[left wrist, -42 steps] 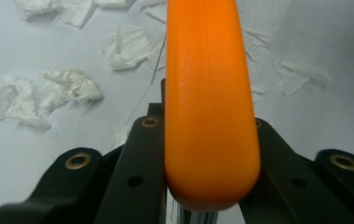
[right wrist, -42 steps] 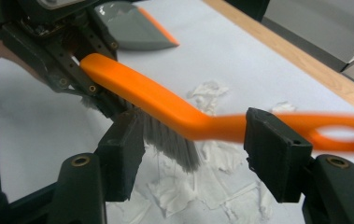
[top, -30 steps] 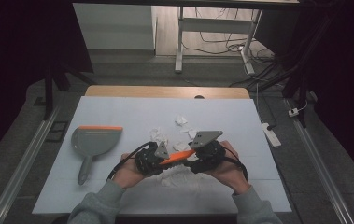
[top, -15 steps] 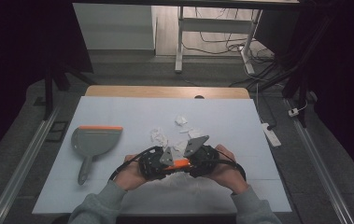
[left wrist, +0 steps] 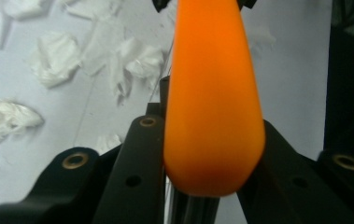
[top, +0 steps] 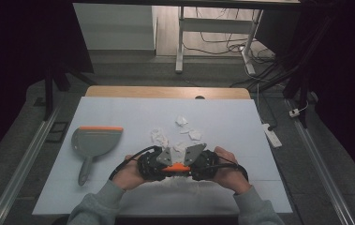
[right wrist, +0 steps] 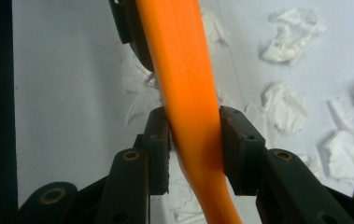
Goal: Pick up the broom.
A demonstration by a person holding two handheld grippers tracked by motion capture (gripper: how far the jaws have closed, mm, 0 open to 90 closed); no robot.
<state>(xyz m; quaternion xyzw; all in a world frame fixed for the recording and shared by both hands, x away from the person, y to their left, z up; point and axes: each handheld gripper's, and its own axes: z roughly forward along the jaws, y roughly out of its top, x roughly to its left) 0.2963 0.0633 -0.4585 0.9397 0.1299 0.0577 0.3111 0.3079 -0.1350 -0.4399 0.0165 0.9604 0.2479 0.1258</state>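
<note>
At the far left of the white table [top: 222, 117] a grey dustpan [top: 93, 143] with an orange strip along its edge lies flat, its handle pointing toward the person, well apart from everything else.

Next comes the person's left hand [top: 130, 173], wrapped round the left gripper [top: 162, 165] near the front edge of the table. That gripper's jaws are clamped on the fat rounded end of an orange handle [top: 177, 167] — in the left gripper view the orange handle [left wrist: 212, 102] bulges between the two black jaws, pressed against both.

The handle runs level between the two tools, bridging them just above the tabletop. Behind it, toward the middle of the table, crumpled white paper scraps [top: 187, 133] lie scattered, and a few more sit right under and in front of the hands.

On the right, the right gripper [top: 196, 164] in the right hand [top: 226, 171] is also closed on the same piece — the right gripper view shows the narrower, curving stretch of the orange handle [right wrist: 188, 93] pinched between its pads, with paper scraps [right wrist: 282, 107] strewn on the table beyond. What sits at the handle's far end I cannot tell.
</note>
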